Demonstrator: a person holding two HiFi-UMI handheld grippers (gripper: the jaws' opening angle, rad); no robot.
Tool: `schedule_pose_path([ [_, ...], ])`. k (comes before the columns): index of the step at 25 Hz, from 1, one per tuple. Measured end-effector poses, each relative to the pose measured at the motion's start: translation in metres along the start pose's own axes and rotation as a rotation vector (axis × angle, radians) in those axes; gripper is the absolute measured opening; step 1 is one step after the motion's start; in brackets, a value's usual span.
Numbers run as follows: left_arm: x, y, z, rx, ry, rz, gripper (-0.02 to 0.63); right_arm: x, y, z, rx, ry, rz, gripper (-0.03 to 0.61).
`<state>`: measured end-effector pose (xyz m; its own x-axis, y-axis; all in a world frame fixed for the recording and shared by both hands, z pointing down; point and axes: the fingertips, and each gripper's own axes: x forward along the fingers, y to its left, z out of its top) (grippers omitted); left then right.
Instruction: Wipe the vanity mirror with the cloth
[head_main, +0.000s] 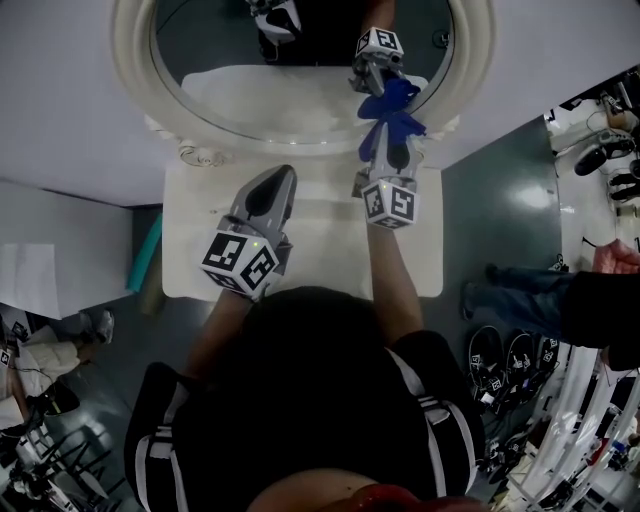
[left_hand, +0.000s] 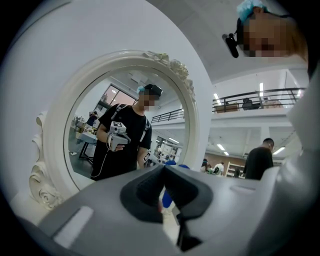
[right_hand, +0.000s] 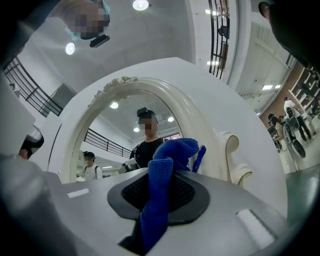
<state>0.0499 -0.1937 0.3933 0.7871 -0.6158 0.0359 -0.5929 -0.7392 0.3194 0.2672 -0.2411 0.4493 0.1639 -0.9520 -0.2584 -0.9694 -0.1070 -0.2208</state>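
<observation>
The blue cloth is pinched in the right gripper and bunched past its tips, straight ahead at the lower right of the vanity mirror. The left gripper is held farther back, its 2 jaws pressed together on nothing.
</observation>
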Motion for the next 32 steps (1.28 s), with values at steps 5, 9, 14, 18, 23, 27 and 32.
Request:
schedule_pose_path([
  [5,0.0,0.003,0.0,-0.005,0.003,0.013,0.011,0.008,0.001,-0.008,-0.001,0.006,0.009,0.071],
  [9,0.0,0.006,0.002,-0.006,0.004,0.026,0.011,0.012,0.004,-0.008,-0.012,-0.024,0.027,0.071],
  [14,0.002,0.01,0.001,-0.018,0.004,0.037,0.011,0.014,0.009,-0.013,-0.026,-0.04,0.054,0.071],
  [18,0.001,0.012,0.004,-0.018,-0.002,0.042,0.011,0.015,0.023,-0.016,-0.057,-0.036,0.102,0.071],
  [23,-0.004,0.014,0.005,-0.015,-0.007,0.05,0.011,0.021,0.048,-0.022,-0.112,-0.035,0.173,0.071],
  [27,-0.005,0.018,-0.001,-0.024,-0.003,0.065,0.011,0.023,0.054,-0.03,-0.135,-0.03,0.205,0.071],
  [32,-0.011,0.026,0.005,-0.03,-0.018,0.086,0.011,0.024,0.065,-0.034,-0.174,-0.026,0.242,0.071],
])
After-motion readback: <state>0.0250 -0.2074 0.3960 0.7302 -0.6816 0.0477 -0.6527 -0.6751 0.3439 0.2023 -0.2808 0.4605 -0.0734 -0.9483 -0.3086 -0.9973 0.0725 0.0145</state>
